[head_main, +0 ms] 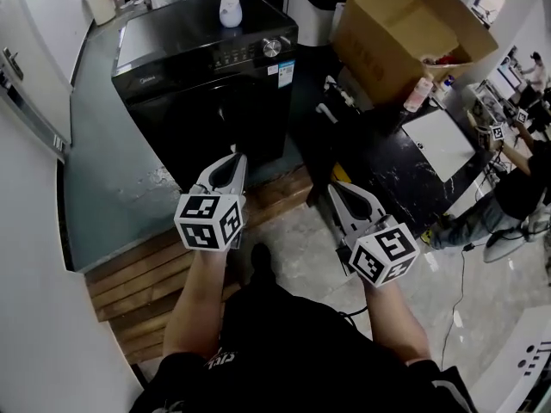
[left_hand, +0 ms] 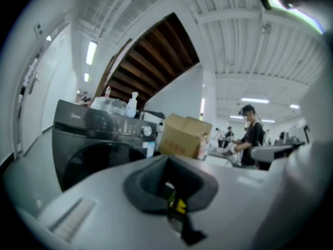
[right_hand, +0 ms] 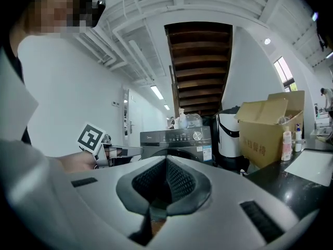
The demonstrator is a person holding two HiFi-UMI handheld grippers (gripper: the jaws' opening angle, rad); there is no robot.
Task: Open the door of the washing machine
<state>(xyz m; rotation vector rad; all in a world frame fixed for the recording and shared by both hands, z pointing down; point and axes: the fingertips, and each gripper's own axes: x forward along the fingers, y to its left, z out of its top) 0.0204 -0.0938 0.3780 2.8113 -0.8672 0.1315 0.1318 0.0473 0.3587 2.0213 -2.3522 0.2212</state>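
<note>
1. Black washing machine (head_main: 202,67) sits dead ahead on the floor. Its door (head_main: 225,123) is on the front face and it's closed.
2. Cardboard box (head_main: 405,33) is off to the machine's right with its flaps open, next to the dark desk (head_main: 405,179).
3. Left hand-held gripper (head_main: 235,160) points at the door but isn't touching it. Jaws are pressed together with nothing in them.
4. Right hand-held gripper (head_main: 336,192) is out beside it, further right. Jaws are closed too, and empty.
5. White pump bottle (head_main: 229,3) stands on top of the machine.
</note>
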